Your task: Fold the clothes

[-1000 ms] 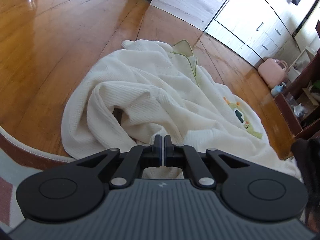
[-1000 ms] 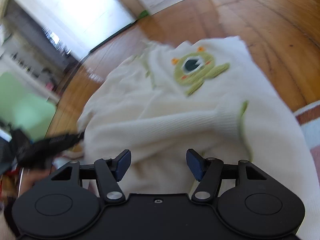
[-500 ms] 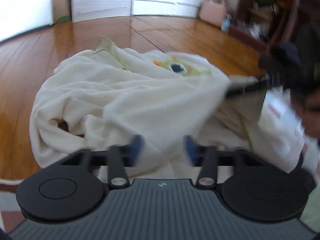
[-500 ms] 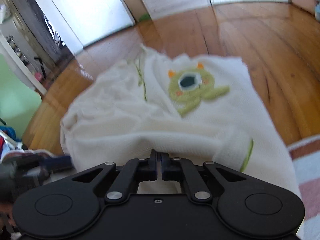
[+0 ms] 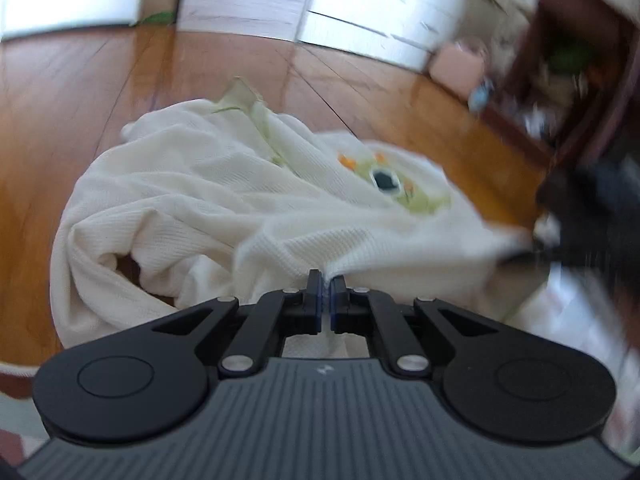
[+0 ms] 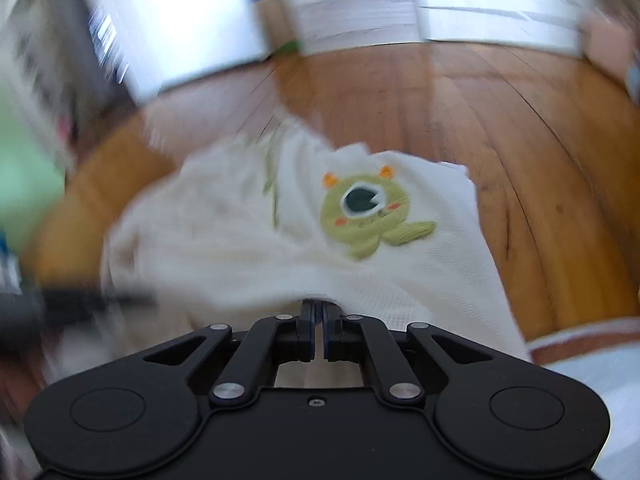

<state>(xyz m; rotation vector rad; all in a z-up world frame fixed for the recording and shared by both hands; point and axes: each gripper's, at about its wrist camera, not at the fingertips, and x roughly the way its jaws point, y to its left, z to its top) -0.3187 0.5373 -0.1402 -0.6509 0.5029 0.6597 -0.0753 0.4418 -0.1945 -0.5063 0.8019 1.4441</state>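
A second ago my left gripper (image 5: 326, 280) was pinched together on nothing above the cream sweater (image 5: 208, 200) and my right gripper (image 6: 319, 308) stood wide over it; now both have bitten into the near edge of the knit. Through the left camera I see a thin fold of the fabric caught between the closed blue pads (image 5: 317, 296), drawn up into a small peak at the tips. My right jaws are nearly together with the hem pinched between them, though they are easing apart a touch. The sweater lies crumpled on the wooden floor (image 5: 80, 100), its near edge lifted between my two tools, where before it sagged loose in a heap. The green one-eyed monster patch (image 6: 368, 212) with its orange horns has turned to face the right camera more squarely. A striped rug edge (image 6: 580, 344) shows at the lower right of that view. My right tool appears as a dark blur at the right of the left view. Both pictures are smeared by motion; I can read no lettering anywhere, only a small pale mark on the left tool's ribbed body.
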